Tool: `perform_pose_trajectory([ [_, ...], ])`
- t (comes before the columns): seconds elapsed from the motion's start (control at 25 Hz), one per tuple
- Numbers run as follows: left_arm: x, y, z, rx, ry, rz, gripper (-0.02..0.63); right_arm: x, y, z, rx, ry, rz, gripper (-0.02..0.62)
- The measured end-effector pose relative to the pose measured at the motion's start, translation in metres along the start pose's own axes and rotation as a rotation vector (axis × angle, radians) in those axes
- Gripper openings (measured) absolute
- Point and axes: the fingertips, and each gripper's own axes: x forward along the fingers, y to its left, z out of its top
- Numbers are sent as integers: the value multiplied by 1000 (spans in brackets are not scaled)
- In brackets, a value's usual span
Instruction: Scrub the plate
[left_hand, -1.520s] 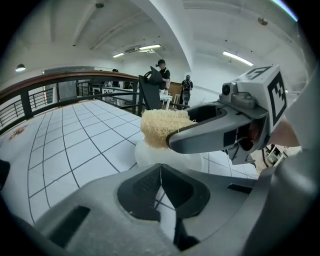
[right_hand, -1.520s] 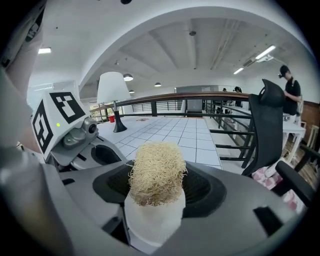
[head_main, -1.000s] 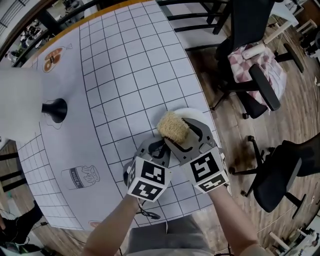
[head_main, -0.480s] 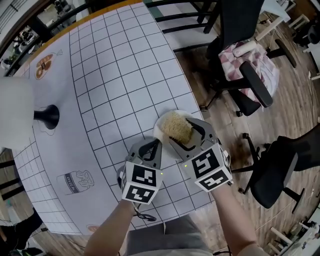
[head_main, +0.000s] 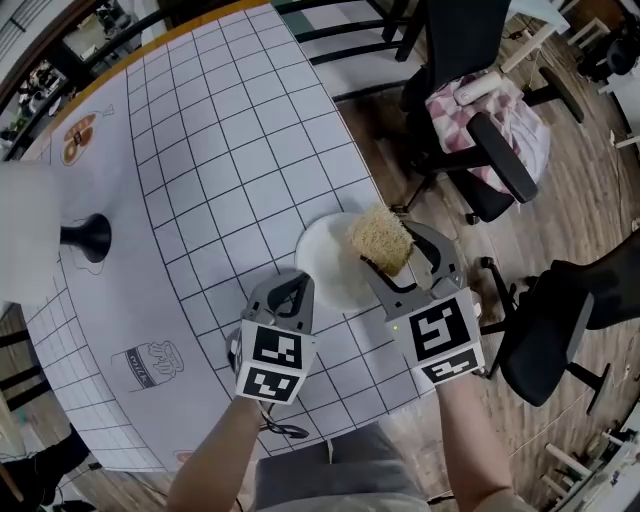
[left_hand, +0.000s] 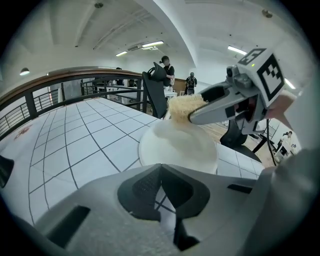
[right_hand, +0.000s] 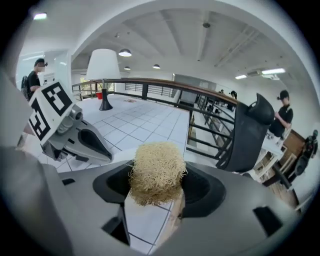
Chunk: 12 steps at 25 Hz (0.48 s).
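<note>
Left gripper (head_main: 295, 284) hangs nearer, jaws pressed together, empty; right gripper (head_main: 394, 254) reaches farther out, jaws clamped on the straw scrubber (head_main: 379, 238).

Two hand-held grippers in shot, and both are light grey plastic. The left hand-held gripper (head_main: 292, 283) shows a rounded grey shell with a dark, black-lined hollow behind its jaws. Its own view picks out finely textured black pads (left_hand: 145, 187). At its six o'clock end there's a white cube (head_main: 270, 365), printed with bold black square markers. The right hand-held gripper (head_main: 388, 243), off at three o'clock, is the same build, with long grey jaw arms and its own marker cube (head_main: 445, 340). A thin black cable (head_main: 278, 428) loops just under the left cube. Grey clothing (head_main: 330, 475) fills the six o'clock edge of the head view.
</note>
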Motion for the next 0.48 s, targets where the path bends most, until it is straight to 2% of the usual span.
perform_pose_trajectory([
  [0.08,0,-1,1,10,-2,8,14,-6,18,22,-59,-48,34,284],
  [0.16,0,-2,2,14,-5,6,14,-6,38,35,-130,-53,77,282],
  [0.32,-1,-1,1,8,-10,0,14,14,72,17,-265,97,151,282],
  [0.4,-1,-2,2,13,-12,9,14,20,81,4,-268,159,173,282],
  [0.48,0,-3,2,20,-10,12,14,24,81,-1,-249,170,164,282],
])
